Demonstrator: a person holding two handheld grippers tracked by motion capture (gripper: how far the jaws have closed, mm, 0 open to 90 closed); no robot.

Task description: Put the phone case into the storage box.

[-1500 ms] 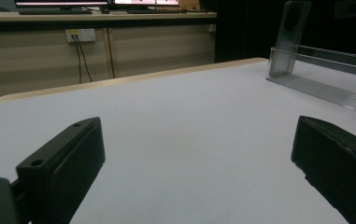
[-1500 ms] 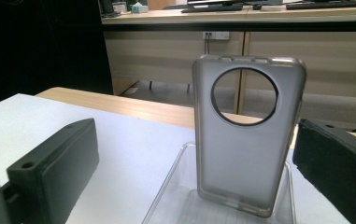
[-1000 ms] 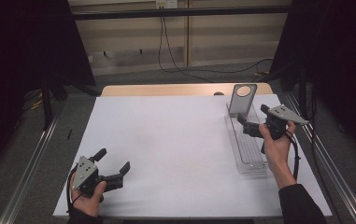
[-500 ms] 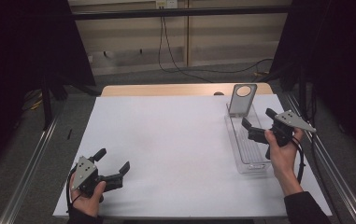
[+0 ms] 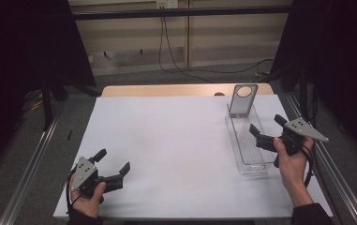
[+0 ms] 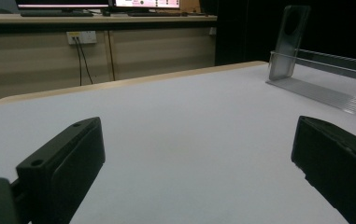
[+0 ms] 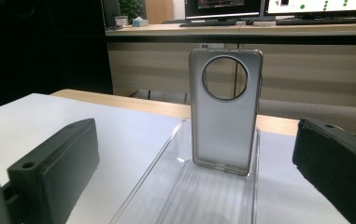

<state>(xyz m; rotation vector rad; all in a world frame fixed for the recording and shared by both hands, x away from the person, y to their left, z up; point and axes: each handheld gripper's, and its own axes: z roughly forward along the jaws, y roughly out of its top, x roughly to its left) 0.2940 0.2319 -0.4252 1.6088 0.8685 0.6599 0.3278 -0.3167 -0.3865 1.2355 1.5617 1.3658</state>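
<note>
Phone case [image 7: 224, 109] stood upright in clear tray [image 5: 249, 152] near bench's right edge; right gripper [image 5: 268, 133] and left gripper [image 5: 115, 165] jaws both released, empty.

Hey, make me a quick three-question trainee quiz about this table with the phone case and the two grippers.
1. True or false: the phone case stands upright at the far end of the clear tray.
2. Which gripper is nearer the tray: A, left gripper; B, right gripper?
3. How do the right gripper's jaws stand, and do they hold anything?

Key:
1. True.
2. B; it hovers at the tray's near part, while the left one rests low at the white table's near left corner.
3. Open, holding nothing, pointed toward the case.
</note>
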